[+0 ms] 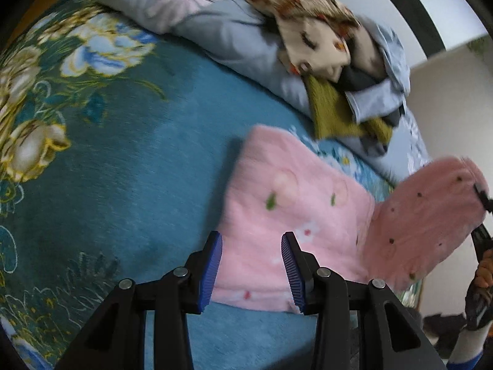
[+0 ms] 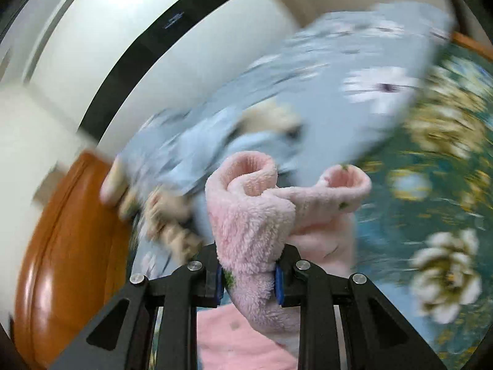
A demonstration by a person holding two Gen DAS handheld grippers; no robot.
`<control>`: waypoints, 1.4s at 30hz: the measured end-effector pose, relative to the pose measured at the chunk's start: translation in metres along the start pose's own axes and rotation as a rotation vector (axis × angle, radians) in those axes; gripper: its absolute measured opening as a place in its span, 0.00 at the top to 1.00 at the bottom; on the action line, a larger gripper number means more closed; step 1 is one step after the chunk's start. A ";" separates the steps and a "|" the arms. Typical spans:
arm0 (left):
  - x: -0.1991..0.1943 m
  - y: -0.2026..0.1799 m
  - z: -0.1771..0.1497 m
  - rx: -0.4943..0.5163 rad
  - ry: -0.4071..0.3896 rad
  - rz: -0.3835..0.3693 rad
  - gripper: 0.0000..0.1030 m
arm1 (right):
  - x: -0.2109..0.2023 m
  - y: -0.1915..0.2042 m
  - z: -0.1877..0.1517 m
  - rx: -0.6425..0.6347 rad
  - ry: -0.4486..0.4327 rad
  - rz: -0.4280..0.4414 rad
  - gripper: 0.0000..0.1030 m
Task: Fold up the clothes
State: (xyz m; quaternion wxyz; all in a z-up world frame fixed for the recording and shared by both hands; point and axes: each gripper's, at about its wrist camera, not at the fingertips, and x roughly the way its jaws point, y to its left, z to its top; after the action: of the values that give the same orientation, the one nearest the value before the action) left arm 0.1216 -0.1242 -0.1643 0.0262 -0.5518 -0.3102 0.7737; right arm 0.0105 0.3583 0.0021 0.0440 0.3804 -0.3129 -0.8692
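Observation:
A pink fleece garment [image 1: 277,191] with small flower prints lies on the teal floral blanket [image 1: 129,141]. My left gripper [image 1: 252,269] hovers over the garment's near edge. Its blue pads [image 1: 212,268] stand apart, with the cloth showing flat between them and not pinched. At the right edge a flap of the garment [image 1: 431,215] is lifted off the bed. In the right wrist view, my right gripper [image 2: 249,280] is shut on a bunched fold of the pink fleece [image 2: 249,215], which curls up above the fingers. That view is blurred.
A pile of other clothes [image 1: 332,71], cream patterned, olive, grey and light blue, rests on a grey flowered quilt [image 1: 197,15] at the back. A brown wooden bed frame [image 2: 61,246] and a white wall [image 2: 107,46] lie beyond. A person's hand [image 1: 483,265] shows at the right.

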 end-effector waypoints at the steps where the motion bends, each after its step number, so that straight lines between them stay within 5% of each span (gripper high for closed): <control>1: -0.002 0.006 0.000 -0.012 -0.007 -0.006 0.57 | 0.016 0.022 -0.014 -0.038 0.033 0.010 0.75; 5: -0.006 0.026 -0.002 -0.059 -0.022 -0.028 0.57 | 0.089 0.087 -0.089 -0.154 0.221 0.025 0.75; 11: -0.001 0.048 -0.006 -0.109 -0.014 -0.036 0.57 | 0.151 0.118 -0.204 -0.286 0.480 -0.039 0.73; 16: 0.007 0.049 -0.005 -0.123 0.001 -0.050 0.57 | 0.158 0.115 -0.227 -0.349 0.578 -0.038 0.61; 20: 0.006 0.033 0.001 -0.085 -0.008 -0.083 0.57 | 0.148 0.110 -0.231 -0.398 0.662 0.060 0.53; 24: 0.000 0.009 0.010 -0.028 -0.026 -0.135 0.54 | 0.124 0.100 -0.210 -0.396 0.632 0.145 0.50; 28: 0.003 -0.033 0.027 0.063 -0.026 -0.223 0.47 | 0.106 0.076 -0.181 -0.332 0.538 0.117 0.50; 36: 0.073 -0.115 0.056 0.327 0.059 -0.104 0.45 | 0.098 0.018 -0.171 -0.158 0.514 0.024 0.50; 42: 0.120 -0.107 0.061 0.295 0.197 -0.027 0.45 | 0.080 -0.006 -0.160 -0.092 0.474 0.000 0.50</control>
State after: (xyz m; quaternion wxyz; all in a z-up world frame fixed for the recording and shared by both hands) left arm -0.0104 -0.0196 -0.1980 0.1473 -0.6108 -0.1967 0.7527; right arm 0.0645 0.2563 -0.1345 0.1337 0.5714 -0.2540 -0.7688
